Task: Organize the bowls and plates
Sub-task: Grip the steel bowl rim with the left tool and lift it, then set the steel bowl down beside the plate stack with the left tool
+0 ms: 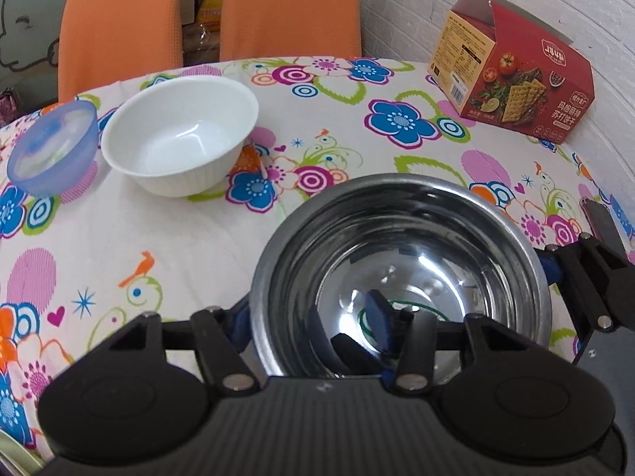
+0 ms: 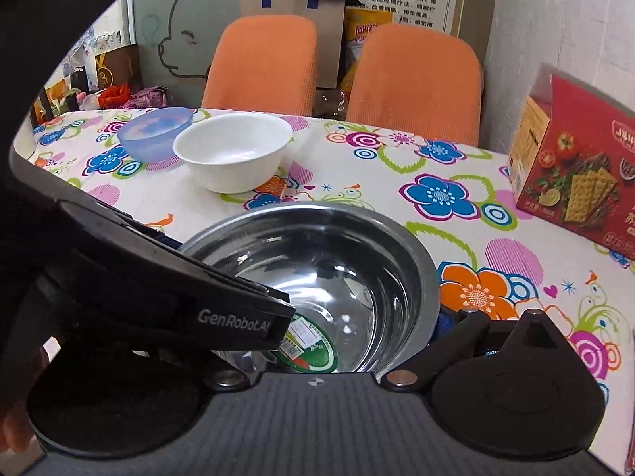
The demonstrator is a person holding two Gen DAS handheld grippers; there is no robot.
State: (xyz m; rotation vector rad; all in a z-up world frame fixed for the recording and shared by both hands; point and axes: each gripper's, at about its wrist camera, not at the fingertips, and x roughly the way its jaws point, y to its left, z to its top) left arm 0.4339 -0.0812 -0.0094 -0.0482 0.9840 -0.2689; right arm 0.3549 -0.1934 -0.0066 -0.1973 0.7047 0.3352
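A steel bowl (image 1: 401,238) with a green sticker on its bottom sits low over the flowered tablecloth, close in both views. My left gripper (image 1: 309,317) straddles its left wall, one blue pad outside and the other finger inside, clamped on it. My right gripper (image 2: 317,329) comes from the near right. Its right fingertip (image 2: 448,323) presses the bowl's (image 2: 317,261) outer right wall, and its left finger is hidden under the left gripper's body. Farther back stand a white bowl (image 1: 178,139) and a translucent blue bowl (image 1: 51,146), side by side and upright.
A red cracker box (image 1: 516,67) stands at the table's back right by the white wall. Two orange chair backs (image 1: 119,23) rise behind the far edge. A hand (image 2: 12,428) shows at the lower left. Open tablecloth (image 1: 139,246) lies between the bowls.
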